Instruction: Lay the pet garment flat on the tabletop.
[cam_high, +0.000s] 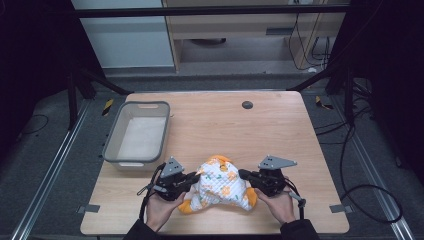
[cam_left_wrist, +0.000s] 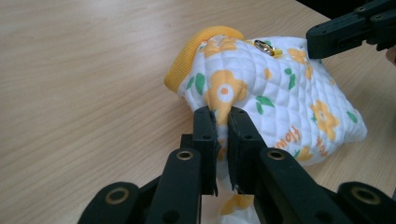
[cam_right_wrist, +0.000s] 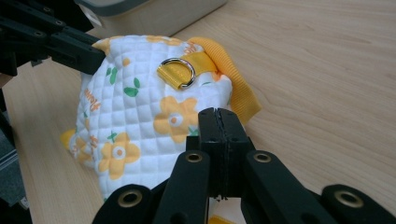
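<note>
Quilted floral garment (cam_high: 220, 186) clamped by left claw (cam_high: 192, 178) and right claw (cam_high: 246, 175).

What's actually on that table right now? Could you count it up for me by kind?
Quilted flowered cloth items: 1, the garment
Grey plastic bins: 1, the bin
Hand-held grippers: 2, the left gripper and the right gripper, each with jaws shut on the garment
Total: 4

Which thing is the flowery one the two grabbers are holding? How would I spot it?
Look at the wooden table, near its front edge, right of the grey tub. Between the two black grippers sits the quilted garment: white, with orange flowers, orange trim and a metal ring.
</note>
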